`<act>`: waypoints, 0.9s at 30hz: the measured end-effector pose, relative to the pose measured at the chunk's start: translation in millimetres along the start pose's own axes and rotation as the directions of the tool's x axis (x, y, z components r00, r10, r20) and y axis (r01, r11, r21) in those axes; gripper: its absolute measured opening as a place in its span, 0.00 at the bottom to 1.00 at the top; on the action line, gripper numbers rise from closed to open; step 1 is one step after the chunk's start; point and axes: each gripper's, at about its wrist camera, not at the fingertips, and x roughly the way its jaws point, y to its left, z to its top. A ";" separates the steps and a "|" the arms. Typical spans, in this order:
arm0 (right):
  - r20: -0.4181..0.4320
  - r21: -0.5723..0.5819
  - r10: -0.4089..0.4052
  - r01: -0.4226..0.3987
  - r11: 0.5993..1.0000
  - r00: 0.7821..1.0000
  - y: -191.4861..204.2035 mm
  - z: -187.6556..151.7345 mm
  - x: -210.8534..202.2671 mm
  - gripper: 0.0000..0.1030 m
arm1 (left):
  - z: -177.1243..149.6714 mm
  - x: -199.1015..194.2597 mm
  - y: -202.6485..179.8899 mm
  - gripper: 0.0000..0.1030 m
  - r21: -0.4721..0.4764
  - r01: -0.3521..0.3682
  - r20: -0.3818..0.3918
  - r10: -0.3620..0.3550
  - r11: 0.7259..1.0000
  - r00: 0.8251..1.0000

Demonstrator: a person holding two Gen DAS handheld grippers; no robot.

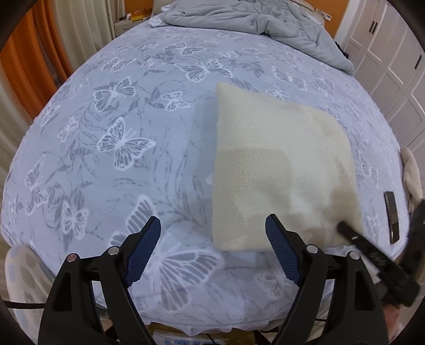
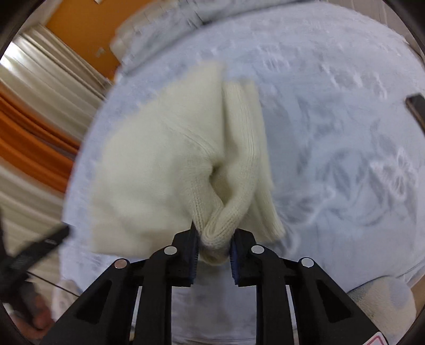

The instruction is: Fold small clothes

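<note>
A cream knitted garment (image 1: 276, 169), folded into a rough square, lies on the blue butterfly-print bed sheet (image 1: 119, 132). My left gripper (image 1: 212, 238) is open and empty, just in front of the garment's near left corner. My right gripper (image 2: 213, 246) is shut on a bunched corner of the cream garment (image 2: 170, 169). In the left wrist view the right gripper (image 1: 353, 236) shows at the garment's near right corner. The right wrist view is blurred by motion.
A crumpled grey duvet (image 1: 252, 21) lies at the far end of the bed. A dark phone-like object (image 1: 391, 216) lies on the sheet at the right. White wardrobe doors (image 1: 393, 53) stand on the right; orange and cream curtains (image 1: 29, 58) hang on the left.
</note>
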 end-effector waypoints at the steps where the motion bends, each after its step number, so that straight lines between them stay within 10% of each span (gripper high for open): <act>1: 0.052 0.006 0.049 -0.049 0.999 0.997 4.5 6.8 -20.2 0.17 | 0.6 -1.4 1.1 0.77 -0.009 0.009 0.001 -0.009 1.000 1.000; 5: 0.186 -0.073 0.121 -0.109 0.991 0.975 19.5 19.8 -77.4 0.16 | 0.6 -6.8 -2.8 0.77 -0.004 0.009 0.015 -0.009 1.000 1.000; 10: -0.112 0.021 -0.048 0.051 0.998 0.993 -30.5 0.0 11.5 0.18 | -4.6 1.9 -8.1 0.77 0.005 0.010 -0.019 -0.010 1.000 1.000; 17: -0.084 0.036 0.000 0.003 0.999 0.996 -9.7 8.4 11.9 0.51 | -12.8 -0.9 0.3 0.78 0.023 -0.003 -0.016 0.003 1.000 1.000; 27: -0.042 0.045 -0.017 0.019 0.999 0.999 21.5 29.5 3.5 0.22 | -17.9 -5.8 29.4 0.78 -0.025 -0.009 -0.013 0.008 1.000 1.000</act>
